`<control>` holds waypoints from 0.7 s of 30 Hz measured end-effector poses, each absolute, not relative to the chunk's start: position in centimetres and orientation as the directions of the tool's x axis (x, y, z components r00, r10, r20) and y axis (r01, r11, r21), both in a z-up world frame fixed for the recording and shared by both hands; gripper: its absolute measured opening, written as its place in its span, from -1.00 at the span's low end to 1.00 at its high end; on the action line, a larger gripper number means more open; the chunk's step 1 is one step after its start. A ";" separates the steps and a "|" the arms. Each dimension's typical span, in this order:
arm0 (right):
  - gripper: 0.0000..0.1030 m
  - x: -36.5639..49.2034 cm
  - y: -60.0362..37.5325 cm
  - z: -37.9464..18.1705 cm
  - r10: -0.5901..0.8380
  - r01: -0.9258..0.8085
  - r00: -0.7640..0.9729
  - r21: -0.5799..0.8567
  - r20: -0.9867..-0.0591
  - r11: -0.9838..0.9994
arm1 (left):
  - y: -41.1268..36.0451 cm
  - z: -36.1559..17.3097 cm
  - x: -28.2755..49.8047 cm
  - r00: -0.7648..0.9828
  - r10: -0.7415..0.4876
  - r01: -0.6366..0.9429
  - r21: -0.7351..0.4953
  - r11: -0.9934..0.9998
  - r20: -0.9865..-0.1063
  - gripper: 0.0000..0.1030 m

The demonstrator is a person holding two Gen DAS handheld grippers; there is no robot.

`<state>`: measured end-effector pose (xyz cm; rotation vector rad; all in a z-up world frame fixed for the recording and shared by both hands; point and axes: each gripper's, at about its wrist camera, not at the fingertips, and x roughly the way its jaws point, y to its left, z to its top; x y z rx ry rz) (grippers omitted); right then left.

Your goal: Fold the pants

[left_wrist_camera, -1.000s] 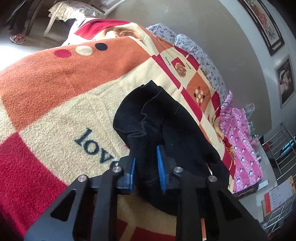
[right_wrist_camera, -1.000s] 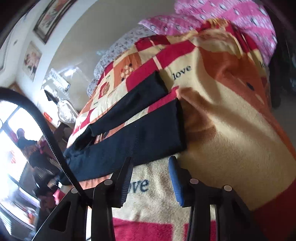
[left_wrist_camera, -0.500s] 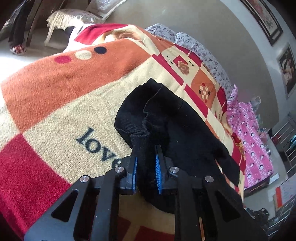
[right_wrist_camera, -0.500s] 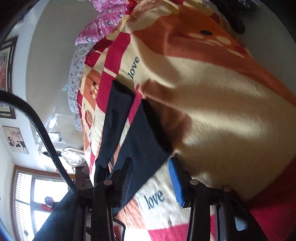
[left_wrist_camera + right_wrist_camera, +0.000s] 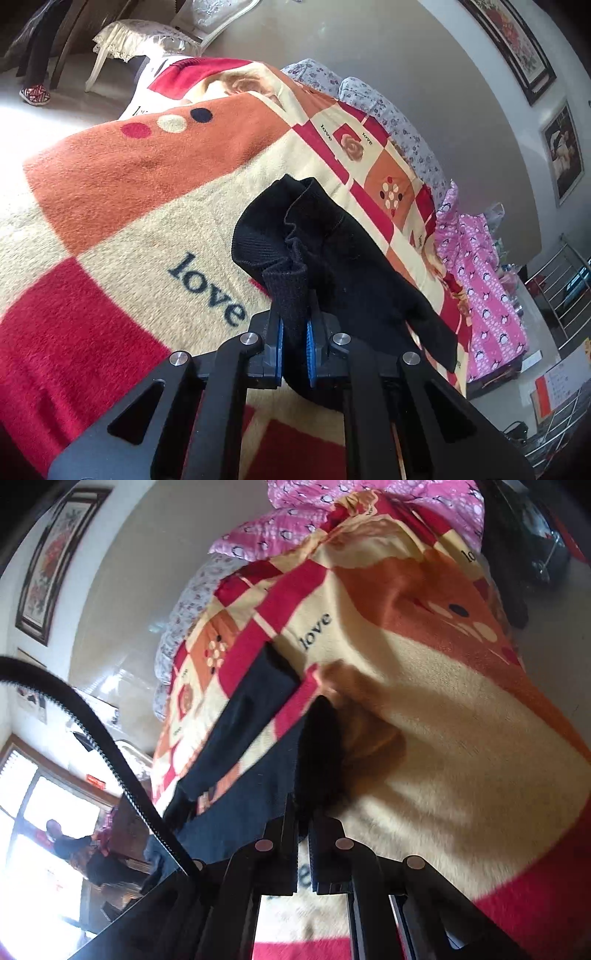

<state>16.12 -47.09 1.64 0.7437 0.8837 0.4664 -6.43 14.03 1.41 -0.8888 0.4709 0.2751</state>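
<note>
- The left tool (image 5: 294, 345) is clamped on the pants (image 5: 332, 258): a ribbed black band of cloth stands bunched between its blue pads (image 5: 279, 343), which press on it from both sides.
- In the left wrist view the gripped end of the pants is lifted a little into a gathered hump, and the rest of the black cloth runs away to the right across the blanket (image 5: 129, 206).
- The right tool (image 5: 303, 843) is pinched tight on the other end of the pants (image 5: 243, 716); a dark fold of cloth rises out of the narrow slit between its black fingers (image 5: 325, 849).
- In the right wrist view two legs of the pants lie side by side on the blanket, apart from each other, with a strip of red and cream pattern showing between them. The nearer leg is the one pulled up into the tool; the farther leg lies flat.
- The blanket is fleecy, in red, orange and cream blocks, printed with the word "love", and covers a bed.
- A pink quilt (image 5: 480, 280) with small penguin figures lies at the far side of the bed, beside a flowered pillow (image 5: 406, 122).
- Framed pictures (image 5: 509, 40) hang on the pale wall.
- A chair (image 5: 147, 33) with a lace cover stands beyond the bed in the left wrist view.
- A ribbed black cable (image 5: 92, 734) curves across the left of the right wrist view.
</note>
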 end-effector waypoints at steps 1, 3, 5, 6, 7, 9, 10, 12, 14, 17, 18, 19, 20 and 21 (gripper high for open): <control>-0.93 15.8 -47.4 2.0 0.652 -0.068 0.558 0.755 -0.513 0.653 | 14.1 1.6 -7.3 0.863 0.043 -0.425 -0.677 0.601 -0.504 -0.85; -0.93 15.0 -47.8 2.4 0.672 -0.056 0.528 0.768 -0.519 0.637 | 14.7 1.6 -9.4 0.864 0.038 -0.430 -0.696 0.575 -0.503 -0.85; -0.93 14.2 -48.2 1.9 0.694 -0.017 0.486 0.788 -0.532 0.616 | 15.2 1.3 -11.2 0.859 0.030 -0.442 -0.711 0.547 -0.511 -0.85; -0.93 13.8 -48.6 1.2 0.710 0.011 0.466 0.806 -0.527 0.591 | 15.4 1.1 -12.3 0.853 0.032 -0.455 -0.712 0.534 -0.521 -0.85; -0.93 13.7 -48.6 0.7 0.723 0.027 0.453 0.818 -0.522 0.574 | 15.6 1.0 -12.8 0.849 0.028 -0.461 -0.714 0.526 -0.528 -0.85; -0.93 12.8 -48.4 -0.2 0.739 0.045 0.429 0.830 -0.519 0.556 | 15.9 0.3 -14.1 0.835 0.022 -0.489 -0.722 0.489 -0.550 -0.85; -0.93 12.4 -48.2 -0.4 0.739 0.048 0.419 0.826 -0.527 0.562 | 15.9 0.0 -14.3 0.828 0.015 -0.498 -0.722 0.480 -0.561 -0.85; -0.93 12.0 -47.7 -0.9 0.735 0.046 0.410 0.817 -0.540 0.575 | 15.6 -0.4 -14.4 0.806 0.032 -0.525 -0.689 0.499 -0.592 -0.84; -0.93 11.9 -47.6 -1.1 0.726 0.041 0.410 0.807 -0.552 0.590 | 15.2 -0.5 -13.9 0.793 0.059 -0.541 -0.656 0.527 -0.607 -0.81; -0.93 12.1 -47.5 -1.1 0.711 0.024 0.416 0.789 -0.567 0.615 | 14.6 0.0 -13.5 0.772 0.119 -0.562 -0.585 0.584 -0.624 -0.73; -0.94 12.2 -47.6 -0.8 0.697 0.016 0.423 0.774 -0.579 0.633 | 14.5 0.1 -13.4 0.767 0.130 -0.565 -0.565 0.602 -0.629 -0.71; -0.94 12.2 -48.1 -0.6 0.671 0.023 0.443 0.756 -0.594 0.654 | 14.6 0.1 -13.4 0.764 0.133 -0.565 -0.554 0.612 -0.632 -0.67; -0.94 12.0 -48.7 -0.3 0.638 0.039 0.465 0.734 -0.614 0.678 | 14.8 0.1 -13.5 0.763 0.133 -0.564 -0.550 0.616 -0.633 -0.61; -0.93 12.0 -49.4 0.4 0.580 0.057 0.499 0.692 -0.644 0.719 | 15.0 0.2 -13.6 0.757 0.144 -0.569 -0.535 0.625 -0.637 -0.56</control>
